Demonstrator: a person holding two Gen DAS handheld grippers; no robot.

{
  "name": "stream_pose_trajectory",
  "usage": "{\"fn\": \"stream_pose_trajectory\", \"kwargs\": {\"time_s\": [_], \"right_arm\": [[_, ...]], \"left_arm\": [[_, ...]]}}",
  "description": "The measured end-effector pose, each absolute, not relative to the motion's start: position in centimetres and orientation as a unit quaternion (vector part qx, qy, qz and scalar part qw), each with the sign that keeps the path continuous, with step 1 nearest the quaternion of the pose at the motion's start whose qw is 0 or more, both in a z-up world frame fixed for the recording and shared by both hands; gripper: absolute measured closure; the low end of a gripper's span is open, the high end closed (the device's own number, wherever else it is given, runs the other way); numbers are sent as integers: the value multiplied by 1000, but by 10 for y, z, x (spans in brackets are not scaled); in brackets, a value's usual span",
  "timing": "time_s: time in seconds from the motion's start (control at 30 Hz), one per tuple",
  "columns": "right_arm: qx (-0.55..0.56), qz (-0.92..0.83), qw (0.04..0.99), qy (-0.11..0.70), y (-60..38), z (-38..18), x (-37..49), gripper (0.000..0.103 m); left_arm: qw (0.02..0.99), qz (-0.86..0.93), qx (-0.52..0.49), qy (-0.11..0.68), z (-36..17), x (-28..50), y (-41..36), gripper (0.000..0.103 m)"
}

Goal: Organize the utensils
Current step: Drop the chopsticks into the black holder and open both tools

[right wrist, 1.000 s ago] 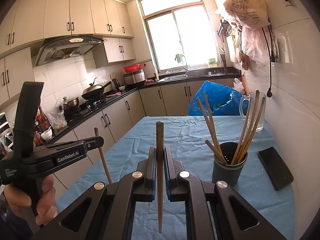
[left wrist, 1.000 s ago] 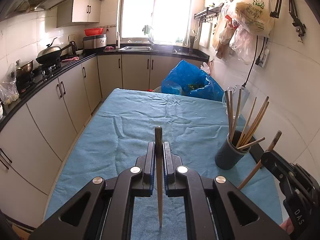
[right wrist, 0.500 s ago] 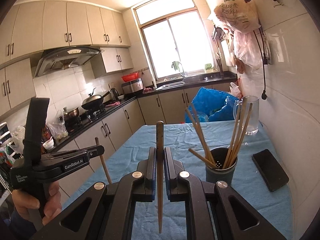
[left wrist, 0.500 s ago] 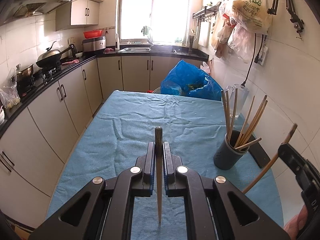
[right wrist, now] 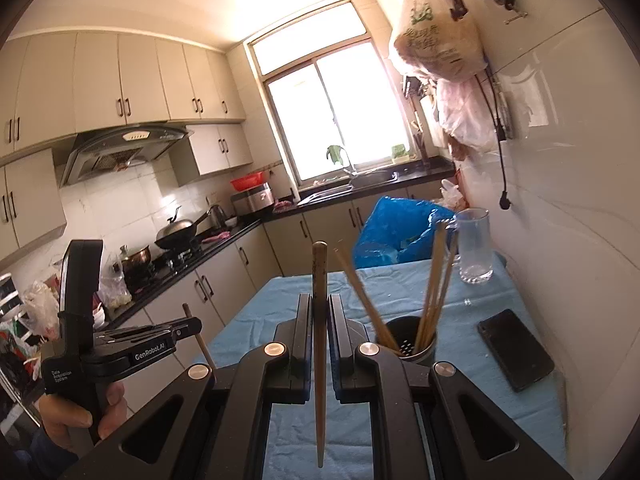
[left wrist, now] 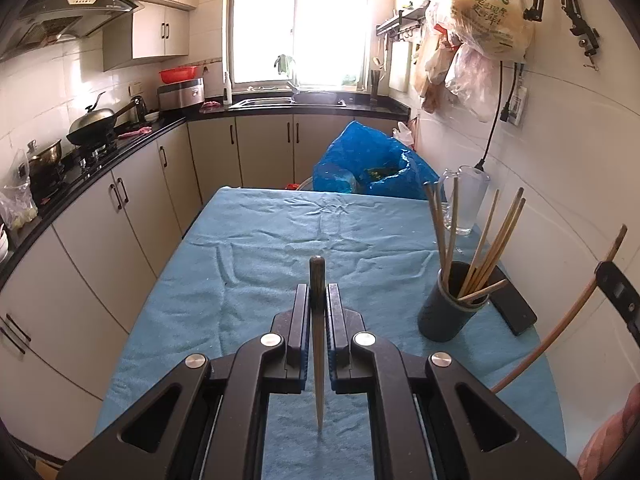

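Note:
My left gripper (left wrist: 318, 292) is shut on a dark-tipped wooden chopstick (left wrist: 318, 344) that stands upright between its pads above the blue tablecloth (left wrist: 280, 264). My right gripper (right wrist: 319, 304) is shut on a lighter wooden chopstick (right wrist: 320, 360), also upright. A dark round holder (left wrist: 450, 306) with several chopsticks stands on the right side of the table; it also shows in the right wrist view (right wrist: 412, 346), just right of my right gripper. The right gripper's chopstick (left wrist: 560, 324) shows at the far right of the left wrist view. The left gripper (right wrist: 120, 344) shows at the left of the right wrist view.
A black phone (right wrist: 516, 348) lies right of the holder, near the tiled wall. A clear glass jug (right wrist: 474, 246) stands at the table's far right. A blue plastic bag (left wrist: 368, 164) sits beyond the table's far end. Kitchen cabinets (left wrist: 100, 216) run along the left.
My right gripper has tilted upward and moved closer over the holder, with its chopstick still held. My left gripper has kept its chopstick and drifted back slightly.

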State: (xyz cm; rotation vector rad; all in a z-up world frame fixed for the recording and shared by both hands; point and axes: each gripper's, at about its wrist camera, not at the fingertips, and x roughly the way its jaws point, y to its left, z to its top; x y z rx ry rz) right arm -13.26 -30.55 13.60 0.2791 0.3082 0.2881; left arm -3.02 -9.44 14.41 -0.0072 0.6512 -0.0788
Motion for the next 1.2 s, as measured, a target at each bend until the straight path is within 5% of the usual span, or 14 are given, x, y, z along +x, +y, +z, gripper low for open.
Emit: {"fn": "stream_pose_trajectory", "kwargs": {"time_s": [0.73,1.2], "right_arm": [[148,36,984,96,-383,195,-67,95],[140,31,973,181,-374,140,3,94]], "left_arm": [[948,-160,-77,263,236,52,-159,96],[926,-180,-69,326,173,88,-194,93]]}}
